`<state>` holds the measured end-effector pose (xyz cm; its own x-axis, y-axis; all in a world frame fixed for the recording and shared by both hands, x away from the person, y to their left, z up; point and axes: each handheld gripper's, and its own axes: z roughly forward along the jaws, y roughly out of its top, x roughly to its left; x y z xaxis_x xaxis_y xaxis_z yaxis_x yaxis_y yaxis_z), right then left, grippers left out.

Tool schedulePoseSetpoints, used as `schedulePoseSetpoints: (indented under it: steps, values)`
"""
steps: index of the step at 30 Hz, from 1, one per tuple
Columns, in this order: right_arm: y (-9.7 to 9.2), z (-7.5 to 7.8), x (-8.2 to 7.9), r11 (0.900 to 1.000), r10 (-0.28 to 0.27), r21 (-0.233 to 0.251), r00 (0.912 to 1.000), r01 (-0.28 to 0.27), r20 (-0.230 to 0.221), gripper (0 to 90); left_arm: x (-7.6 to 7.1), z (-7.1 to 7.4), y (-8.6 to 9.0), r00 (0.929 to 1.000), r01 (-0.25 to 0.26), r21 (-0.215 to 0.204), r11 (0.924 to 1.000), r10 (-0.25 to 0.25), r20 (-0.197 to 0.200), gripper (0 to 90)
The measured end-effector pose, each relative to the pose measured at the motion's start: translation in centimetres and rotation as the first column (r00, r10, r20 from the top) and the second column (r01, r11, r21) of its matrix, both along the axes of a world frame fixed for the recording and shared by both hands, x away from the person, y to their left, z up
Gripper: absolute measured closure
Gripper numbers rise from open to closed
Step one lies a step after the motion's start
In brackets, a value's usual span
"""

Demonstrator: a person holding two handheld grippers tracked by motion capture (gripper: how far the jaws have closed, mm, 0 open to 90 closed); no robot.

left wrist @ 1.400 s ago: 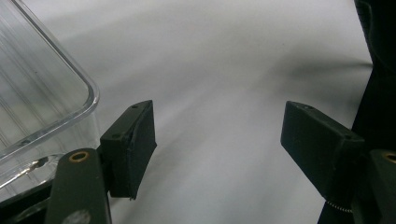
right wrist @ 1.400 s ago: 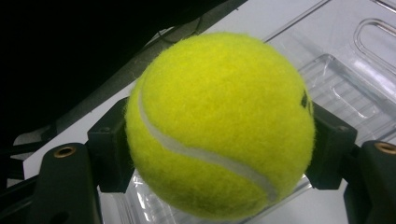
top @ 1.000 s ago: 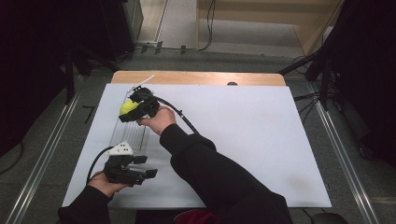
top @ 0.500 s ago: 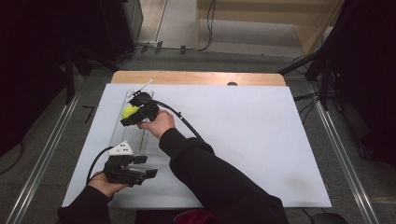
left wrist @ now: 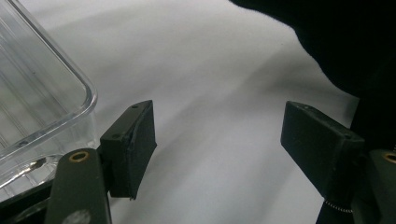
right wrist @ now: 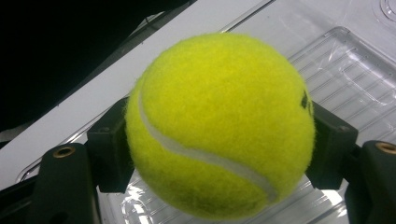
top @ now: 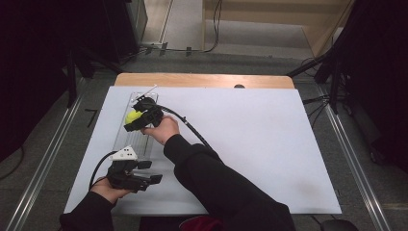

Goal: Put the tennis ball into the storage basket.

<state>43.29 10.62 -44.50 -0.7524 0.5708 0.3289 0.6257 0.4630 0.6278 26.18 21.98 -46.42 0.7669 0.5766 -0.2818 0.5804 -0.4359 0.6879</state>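
Ball carried a little further along the clear tray since a second ago.

The right gripper [right wrist: 219, 135] pinches a yellow tennis ball [right wrist: 219, 126], its dark mark unreadable, above the clear plastic tray [top: 138, 144]. At the tray's near end, the left gripper [left wrist: 219, 154] gapes wide, holding nothing.

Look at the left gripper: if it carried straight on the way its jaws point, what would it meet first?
Probably the person's dark sleeve. The left gripper has open jaws with bare white table cover between them; the clear tray lies off to one side. Depth is hard to judge.
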Motion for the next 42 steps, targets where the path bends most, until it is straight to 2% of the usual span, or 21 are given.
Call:
schedulePoseSetpoints:
  steps: [7,12,17,20,25,42]
  values:
    - [0.2,-0.3,-0.1,0.9994,0.001,-0.036,1.0000,-0.001,0.005,23.0,0.0,0.0,0.0,1.0000,0.002,-0.008,1.0000,-0.002,0.000,27.0]
    - [0.2,-0.3,-0.1,0.9998,0.003,-0.021,1.0000,-0.003,0.006,18.3,0.1,0.0,0.0,1.0000,0.002,-0.007,1.0000,-0.002,-0.001,27.0]
    - [-0.4,0.7,0.1,0.9994,0.009,0.032,0.9998,-0.010,0.015,18.3,0.1,0.0,0.0,1.0000,0.002,-0.005,1.0000,-0.002,-0.001,27.0]
    - [-0.6,1.1,0.0,0.9992,0.018,0.036,0.9995,-0.019,0.025,18.3,0.2,0.1,0.0,1.0000,0.004,-0.007,1.0000,-0.004,-0.001,27.0]
    - [-1.0,1.5,-0.1,0.9997,0.021,0.013,0.9994,-0.021,0.028,18.3,0.2,0.0,0.0,1.0000,0.001,-0.004,1.0000,-0.001,-0.003,27.0]
    - [-3.1,3.2,-1.2,0.9986,0.047,0.023,0.9986,-0.048,0.026,19.3,0.2,0.0,0.1,1.0000,0.001,0.005,1.0000,-0.001,0.000,27.0]
